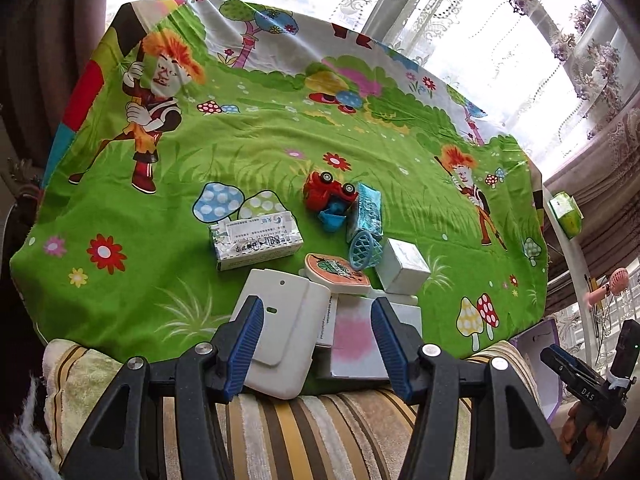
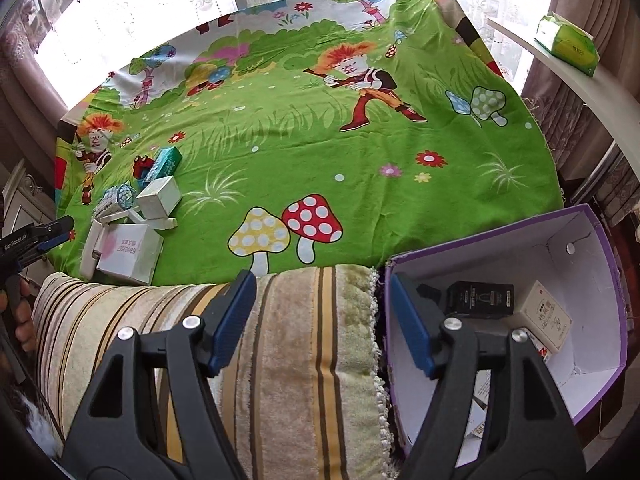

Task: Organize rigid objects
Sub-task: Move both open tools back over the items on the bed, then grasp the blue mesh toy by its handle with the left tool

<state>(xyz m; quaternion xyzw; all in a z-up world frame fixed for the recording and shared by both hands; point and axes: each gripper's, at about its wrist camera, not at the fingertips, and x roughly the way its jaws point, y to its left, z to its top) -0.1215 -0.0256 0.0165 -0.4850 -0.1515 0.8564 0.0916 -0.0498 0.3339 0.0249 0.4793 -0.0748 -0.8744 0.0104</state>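
A green cartoon cloth [image 1: 200, 152] covers the surface by a curtained window. The purple box [image 2: 608, 280], just right of the right gripper [image 2: 320, 320], already holds at least three small cartons, so sorting is partly done. About nine things remain, clustered ahead of the left gripper [image 1: 316, 344], including a toy truck [image 1: 326, 194]. Both grippers stand half open, holding nothing.
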